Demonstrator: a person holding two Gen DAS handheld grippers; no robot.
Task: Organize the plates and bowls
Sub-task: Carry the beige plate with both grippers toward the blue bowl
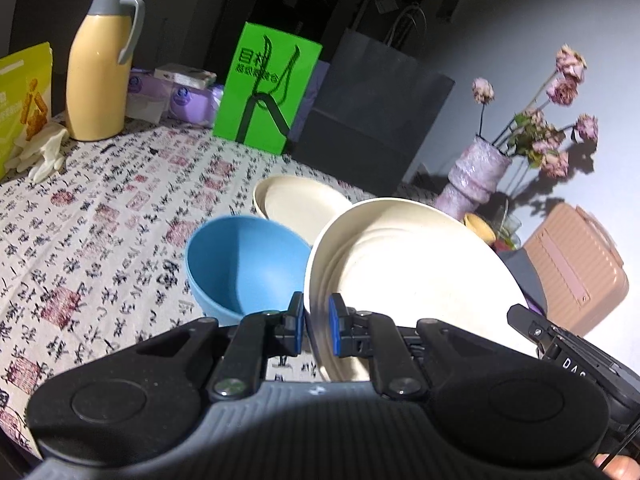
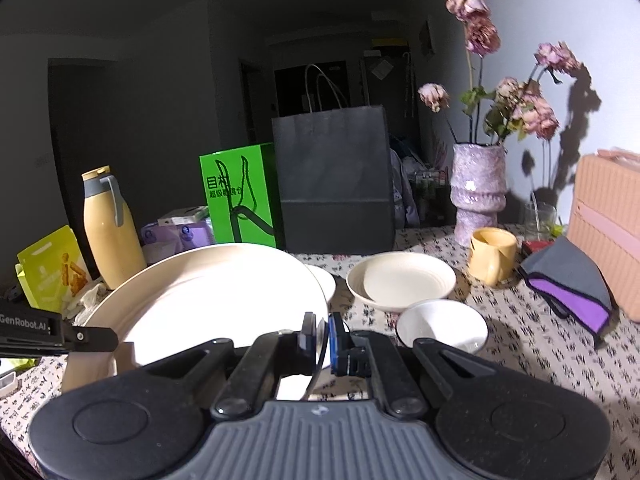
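Large cream plate [image 1: 412,280]: held above the table [image 1: 100,216], over its near edge, gripped on two sides of its rim. Left gripper [image 1: 316,324] is clenched on the rim's left side; right gripper [image 2: 320,338] is clenched on the rim's right side, pads pressing the thin edge from above and below.

Surface: round table under a cloth printed with black calligraphy and red seals. Room dim, dark doorway behind, pale wall at the right.

Attitude: plate tilted, far rim raised, eating face turned up and toward the cameras; round, so no long axis.

Other tableware: blue bowl [image 1: 244,264] on the cloth just left of the plate; a cream shallow plate [image 1: 300,204] beyond it; a second cream shallow plate [image 2: 402,282] and a small white bowl [image 2: 442,326] toward the right edge.

Along the far edge: yellow thermos jug [image 1: 100,64], green box [image 1: 266,88], dark paper bag [image 2: 334,180], purple vase [image 2: 478,192] of dried flowers. Yellow mug [image 2: 492,254] and folded grey-purple cloth [image 2: 568,280] lie near the right edge.
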